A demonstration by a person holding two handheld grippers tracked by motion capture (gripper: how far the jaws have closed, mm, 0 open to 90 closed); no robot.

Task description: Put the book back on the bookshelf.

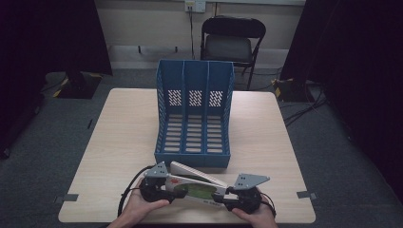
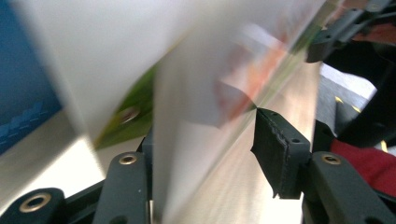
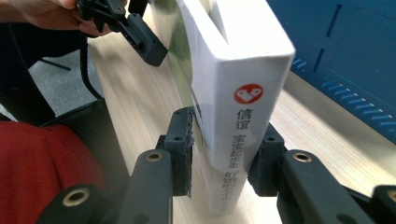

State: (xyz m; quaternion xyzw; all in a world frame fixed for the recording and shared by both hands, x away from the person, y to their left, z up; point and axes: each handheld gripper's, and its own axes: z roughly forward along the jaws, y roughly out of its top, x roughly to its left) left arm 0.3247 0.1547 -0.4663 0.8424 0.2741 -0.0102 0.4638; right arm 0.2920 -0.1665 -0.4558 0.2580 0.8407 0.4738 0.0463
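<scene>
A thick white book (image 1: 197, 185) with a colourful cover hangs between my two grippers, low over the table's front edge. My left gripper (image 1: 167, 189) grips its left end; the blurred book (image 2: 201, 93) lies between those jaws (image 2: 205, 149). My right gripper (image 1: 229, 197) is shut on the spine end (image 3: 243, 70), with a pad on each side (image 3: 224, 156). The spine carries a red logo and printed characters. One black finger (image 3: 144, 42) of the left gripper rests against the book's far end.
A blue three-slot file holder (image 1: 194, 114) stands upright mid-table just behind the book, its open front facing me (image 3: 345, 46). The wooden table (image 1: 119, 142) has bare room on both sides. A black folding chair (image 1: 230, 42) stands beyond the far edge.
</scene>
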